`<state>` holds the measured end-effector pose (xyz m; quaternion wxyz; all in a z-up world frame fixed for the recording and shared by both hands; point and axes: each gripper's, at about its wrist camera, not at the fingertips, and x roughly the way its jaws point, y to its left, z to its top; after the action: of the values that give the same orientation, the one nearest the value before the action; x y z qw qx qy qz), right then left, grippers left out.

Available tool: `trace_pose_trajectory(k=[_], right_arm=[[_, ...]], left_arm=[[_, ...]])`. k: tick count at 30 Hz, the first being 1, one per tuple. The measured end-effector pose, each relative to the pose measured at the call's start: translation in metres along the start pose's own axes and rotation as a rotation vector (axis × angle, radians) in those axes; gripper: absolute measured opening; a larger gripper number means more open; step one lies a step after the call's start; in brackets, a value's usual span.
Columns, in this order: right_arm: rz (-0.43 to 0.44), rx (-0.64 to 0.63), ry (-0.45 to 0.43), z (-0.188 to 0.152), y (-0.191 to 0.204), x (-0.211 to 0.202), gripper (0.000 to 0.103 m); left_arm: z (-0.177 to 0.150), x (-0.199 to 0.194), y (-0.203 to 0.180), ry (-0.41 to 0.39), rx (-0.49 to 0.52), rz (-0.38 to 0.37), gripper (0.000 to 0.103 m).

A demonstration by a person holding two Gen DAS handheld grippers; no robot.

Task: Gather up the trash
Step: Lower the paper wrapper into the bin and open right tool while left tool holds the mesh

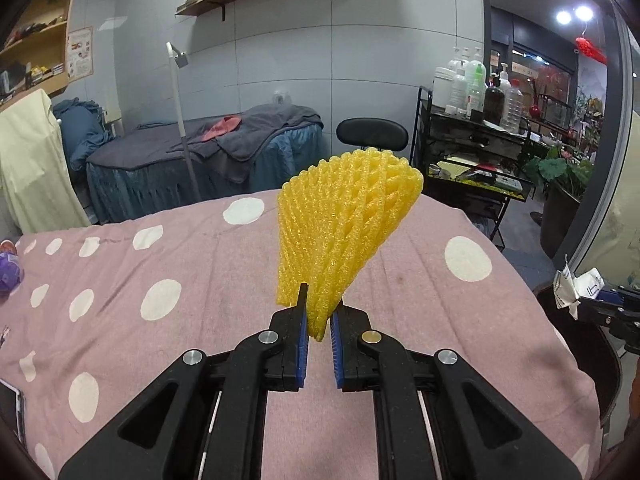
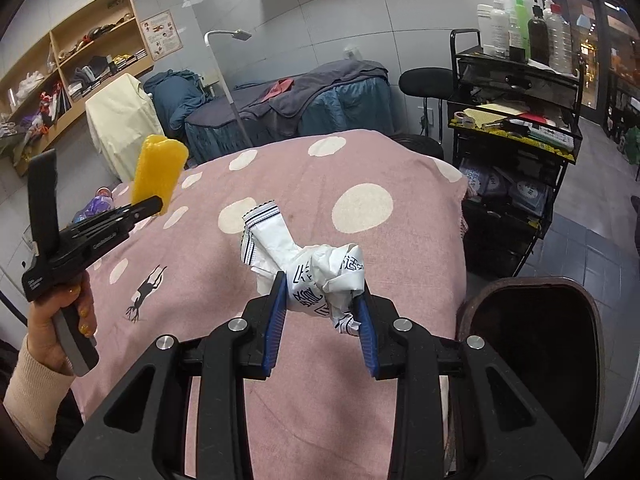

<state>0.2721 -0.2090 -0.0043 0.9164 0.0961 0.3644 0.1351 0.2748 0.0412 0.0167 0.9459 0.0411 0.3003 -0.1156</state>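
My left gripper (image 1: 320, 312) is shut on a yellow foam fruit net (image 1: 344, 228) and holds it up above the pink spotted bed cover (image 1: 160, 272). The net (image 2: 160, 172) and left gripper (image 2: 154, 203) also show at the left of the right wrist view. My right gripper (image 2: 322, 292) is shut on a crumpled white wrapper with black print (image 2: 312, 268), held above the cover (image 2: 360, 184). The wrapper (image 1: 572, 284) shows at the right edge of the left wrist view. A dark bin (image 2: 532, 344) stands open just right of the right gripper.
A purple item (image 1: 8, 272) lies at the bed's left edge. A phone (image 1: 12, 404) lies near the front left. A black cart (image 2: 516, 120) with bottles stands right of the bed. A black stool (image 1: 372, 132) and a blue massage bed (image 1: 208, 152) stand behind.
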Motion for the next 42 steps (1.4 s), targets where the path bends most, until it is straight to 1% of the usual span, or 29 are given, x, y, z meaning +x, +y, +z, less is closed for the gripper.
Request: trace_pose_trajectory(k=[5,9,12,15,19,22,25,31,37,42], right_arm=[[-0.02,0.008,-0.024,-0.015,-0.01,-0.019,0.033],[-0.036,0.019,-0.038,-0.028,-0.017,-0.032,0.033],[-0.05,0.031,-0.053,-0.036,-0.023,-0.043,0.033],[-0.07,0.045,-0.073,-0.045,-0.029,-0.055,0.033],[-0.106,0.082,-0.096,-0.059,-0.044,-0.072,0.033],[-0.13,0.114,-0.099,-0.069,-0.057,-0.08,0.033],[-0.186,0.139,-0.102,-0.081,-0.074,-0.088,0.033],[-0.295,0.199,-0.086,-0.102,-0.109,-0.094,0.033],[-0.344,0.271,-0.028,-0.128,-0.145,-0.086,0.033],[-0.381,0.306,0.035,-0.142,-0.17,-0.064,0.033]], left_arm=[[-0.012,-0.025,-0.016,-0.046,0.022,0.005,0.01],[-0.022,-0.039,-0.029,-0.055,0.014,-0.037,0.01],[-0.03,-0.05,-0.043,-0.074,0.036,-0.04,0.01],[-0.035,-0.059,-0.054,-0.088,0.036,-0.065,0.01],[-0.041,-0.068,-0.069,-0.11,0.043,-0.09,0.01],[-0.047,-0.07,-0.082,-0.111,0.057,-0.113,0.01],[-0.051,-0.068,-0.094,-0.105,0.058,-0.146,0.01],[-0.058,-0.067,-0.124,-0.098,0.083,-0.205,0.01],[-0.063,-0.061,-0.15,-0.077,0.091,-0.254,0.01],[-0.065,-0.057,-0.168,-0.063,0.097,-0.287,0.01]])
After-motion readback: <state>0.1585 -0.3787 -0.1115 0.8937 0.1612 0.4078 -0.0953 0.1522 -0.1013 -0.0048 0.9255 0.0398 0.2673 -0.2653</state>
